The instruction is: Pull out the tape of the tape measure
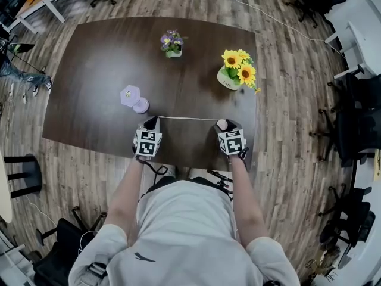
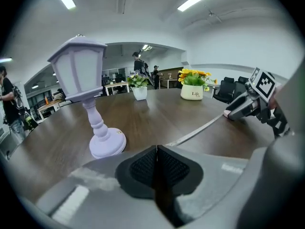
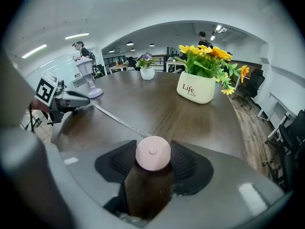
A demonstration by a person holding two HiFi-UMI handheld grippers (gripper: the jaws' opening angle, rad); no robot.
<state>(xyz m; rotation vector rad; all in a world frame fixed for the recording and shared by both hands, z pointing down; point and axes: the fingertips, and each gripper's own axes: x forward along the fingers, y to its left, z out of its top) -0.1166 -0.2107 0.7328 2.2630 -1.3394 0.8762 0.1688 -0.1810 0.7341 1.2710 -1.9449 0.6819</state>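
Observation:
A small round pink tape measure (image 3: 153, 152) sits between the pads of my right gripper (image 3: 153, 165), which is shut on its case. Its thin tape (image 1: 187, 118) runs out level to the left above the dark table (image 1: 95, 70). My left gripper (image 2: 156, 170) is shut on the tape's (image 2: 195, 130) free end, with the jaws pressed together. In the head view the left gripper (image 1: 152, 124) and right gripper (image 1: 222, 126) hang side by side near the table's front edge, and the tape is stretched between them. The tape tip itself is hidden inside the left jaws.
A lilac lantern-shaped lamp (image 1: 134, 98) stands just beyond the left gripper. A white pot of sunflowers (image 1: 237, 70) is beyond the right gripper, and a small pot of purple flowers (image 1: 172, 43) is farther back. Office chairs (image 1: 357, 112) stand on the right.

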